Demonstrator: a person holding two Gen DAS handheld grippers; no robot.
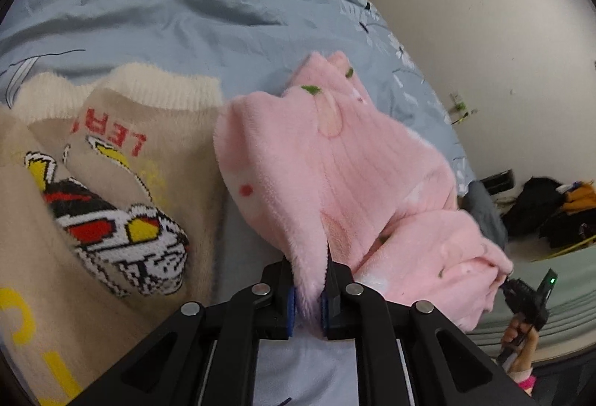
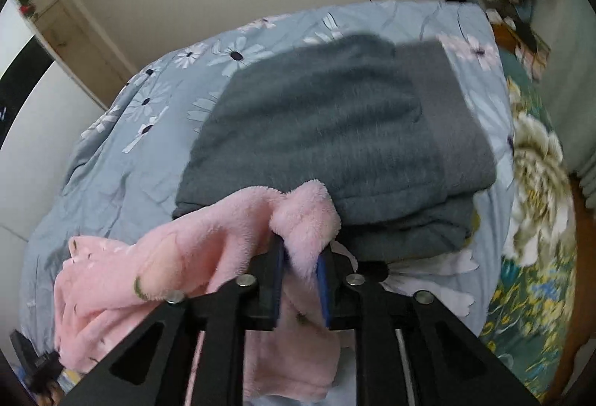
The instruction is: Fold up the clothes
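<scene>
Blue floral bedding (image 1: 167,3), pink fleece garment (image 1: 335,164) stretched between, clamped by left tool (image 1: 308,288) and right tool (image 2: 301,264)

Blue floral bedspread (image 2: 123,145) beneath off-white walls (image 1: 465,15)

The matte black left gripper (image 1: 308,288) and matching black right gripper (image 2: 301,279) have angular linkage arms pinned with round silver screws. Blue pads line their jaws. A bare hand (image 1: 519,335) with a pink cuff shows in the left wrist view.

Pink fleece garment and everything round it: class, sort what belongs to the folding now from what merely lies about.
In the job:
pink fleece garment
left claw
right claw

Lying about:
cream sweater
grey folded clothes
blue floral bedcover
</scene>
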